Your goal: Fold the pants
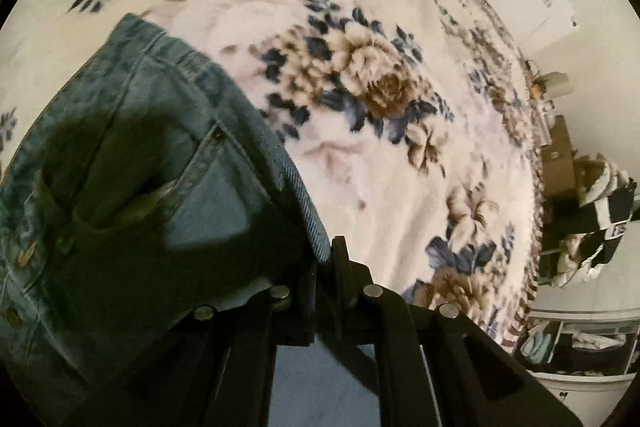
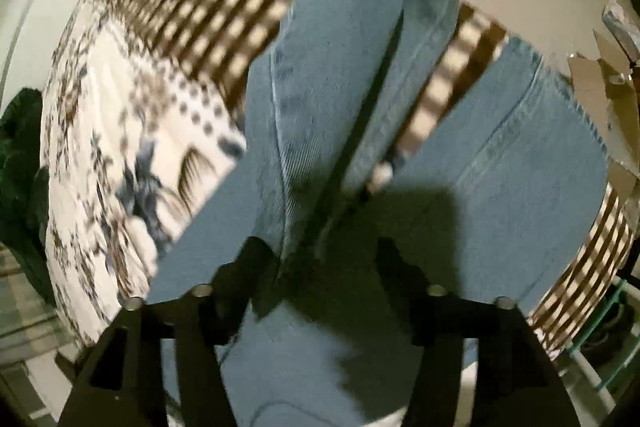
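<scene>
- On the bed, over a cream blanket (image 1: 400, 27) printed with blue and brown flowers, lie the blue denim pants (image 1: 152, 155).
- From the left wrist view, the waistband end of the pants fills the lower left, with a back pocket, rivets and stitched seams showing.
- A dark shadow falls across that pocket area.
- At the bottom centre, the left claw (image 1: 326, 267) has its jaws drawn together, and a folded edge of denim runs right into them, so it appears pinched on the pants.
- Motion blur softens the flower print.
- From the right wrist view, the two legs of the pants (image 2: 320, 99) spread upward and apart, with the blanket's brown-and-cream checked border (image 2: 248, 7) showing in the gap between them.
- One leg's hem end is turned over near the top of that view.
- The right claw (image 2: 316, 263) stands with its jaws apart over the denim where the legs meet; a raised seam fold lies between the fingers, but neither finger presses on it.
- A shadow of the claw darkens the cloth just beyond the fingertips.
- Dark green cloth (image 2: 20, 147) lies beside the blanket at the left edge.
- Cardboard boxes (image 2: 600, 79) sit beyond the bed on the right.
</scene>
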A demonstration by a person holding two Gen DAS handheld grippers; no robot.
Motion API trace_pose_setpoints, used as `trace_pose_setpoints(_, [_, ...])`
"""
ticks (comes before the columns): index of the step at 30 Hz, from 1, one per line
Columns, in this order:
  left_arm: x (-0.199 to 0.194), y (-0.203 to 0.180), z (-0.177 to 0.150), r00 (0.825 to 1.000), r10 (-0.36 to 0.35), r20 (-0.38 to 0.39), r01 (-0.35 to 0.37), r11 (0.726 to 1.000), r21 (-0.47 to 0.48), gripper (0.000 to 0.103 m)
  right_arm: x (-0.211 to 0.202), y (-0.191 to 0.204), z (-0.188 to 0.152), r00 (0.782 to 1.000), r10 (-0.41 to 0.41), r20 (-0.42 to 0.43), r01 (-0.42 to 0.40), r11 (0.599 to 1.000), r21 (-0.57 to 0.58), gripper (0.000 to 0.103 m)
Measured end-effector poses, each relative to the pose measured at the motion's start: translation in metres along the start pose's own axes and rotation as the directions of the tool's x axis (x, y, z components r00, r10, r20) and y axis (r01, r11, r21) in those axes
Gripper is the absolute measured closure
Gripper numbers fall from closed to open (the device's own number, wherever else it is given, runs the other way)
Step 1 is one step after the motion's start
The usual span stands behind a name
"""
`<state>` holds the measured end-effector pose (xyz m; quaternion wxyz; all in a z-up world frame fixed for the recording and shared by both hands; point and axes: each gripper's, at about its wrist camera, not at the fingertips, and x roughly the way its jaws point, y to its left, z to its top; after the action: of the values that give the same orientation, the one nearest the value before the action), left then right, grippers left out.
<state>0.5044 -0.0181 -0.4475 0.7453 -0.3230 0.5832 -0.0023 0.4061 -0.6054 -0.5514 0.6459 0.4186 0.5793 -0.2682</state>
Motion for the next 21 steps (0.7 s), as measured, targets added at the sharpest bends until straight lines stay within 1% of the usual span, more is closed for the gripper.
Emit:
trace_pose_setpoints(2, [-0.014,0.003,-0.007,0.999,-0.023,0.023,0.023,1.000,0.014,0.099,-0.005,0.005,0.014,1.000,0.004,0.028,-0.004,1.000,0.013,0.035])
trace_pose_setpoints(3, [-0.019,0.001,-0.010,0.999,-0.030,0.034,0.029,0.999,0.021,0.099,-0.006,0.011,0.020,0.999,-0.003,0.044,0.003,1.000,0.005,0.033])
trace_pose_setpoints(5, [-0.034,0.003,-0.018,0.997,-0.052,0.065,0.050,0.998,0.039,0.099,-0.005,0.030,0.037,0.995,-0.047,0.087,0.050,0.998,-0.035,0.027])
trace_pose_setpoints(6, [-0.040,0.003,-0.022,0.995,-0.066,0.078,0.062,0.997,0.044,0.099,0.000,0.037,0.047,0.993,-0.079,0.086,0.085,0.994,-0.062,0.026])
trace_pose_setpoints(7, [-0.042,-0.003,-0.026,0.993,-0.077,0.088,0.073,0.996,0.044,0.099,0.018,0.053,0.053,0.990,-0.126,0.061,0.131,0.989,-0.074,0.026])
trace_pose_setpoints(8, [-0.051,-0.001,-0.031,0.990,-0.093,0.109,0.089,0.995,0.045,0.099,0.027,0.053,0.057,0.986,-0.165,0.033,0.167,0.984,-0.059,0.028])
trace_pose_setpoints(9, [-0.059,-0.001,-0.034,0.986,-0.107,0.127,0.101,0.994,0.049,0.099,0.033,0.050,0.060,0.984,-0.176,0.013,0.176,0.984,-0.036,0.054])
trace_pose_setpoints(10, [-0.069,-0.001,-0.039,0.982,-0.124,0.143,0.117,0.991,0.059,0.099,0.035,0.049,0.061,0.981,-0.191,0.014,0.192,0.981,-0.035,0.076])
trace_pose_setpoints(11, [-0.080,-0.001,-0.043,0.977,-0.146,0.157,0.137,0.988,0.066,0.099,0.031,0.048,0.058,0.972,-0.232,0.046,0.233,0.972,-0.039,0.096])
trace_pose_setpoints(12, [-0.094,0.001,-0.051,0.970,-0.171,0.174,0.160,0.984,0.073,0.099,0.021,0.047,0.053,0.966,-0.238,0.098,0.244,0.969,-0.044,0.096])
trace_pose_setpoints(13, [-0.103,0.003,-0.055,0.966,-0.181,0.184,0.169,0.983,0.076,0.099,0.004,0.046,0.043,0.956,-0.245,0.164,0.259,0.963,-0.070,0.096])
trace_pose_setpoints(14, [-0.117,0.007,-0.064,0.960,-0.199,0.197,0.187,0.979,0.079,0.099,-0.008,0.044,0.034,0.947,-0.245,0.206,0.268,0.959,-0.091,0.096])
trace_pose_setpoints(15, [-0.129,0.012,-0.074,0.958,-0.203,0.204,0.189,0.978,0.089,0.099,-0.018,0.039,0.027,0.943,-0.241,0.230,0.269,0.958,-0.098,0.096])
trace_pose_setpoints(17, [-0.148,0.028,-0.095,0.955,-0.210,0.209,0.198,0.977,0.074,0.099,-0.044,0.017,0.011,0.942,-0.218,0.256,0.248,0.964,-0.091,0.097])
trace_pose_setpoints(19, [-0.161,0.045,-0.119,0.961,-0.190,0.203,0.182,0.982,0.058,0.099,-0.058,-0.003,-0.002,0.943,-0.212,0.255,0.238,0.968,-0.077,0.097])
trace_pose_setpoints(21, [-0.168,0.066,-0.145,0.969,-0.164,0.186,0.162,0.986,0.029,0.099,-0.069,-0.034,-0.017,0.951,-0.202,0.235,0.220,0.974,-0.052,0.097])
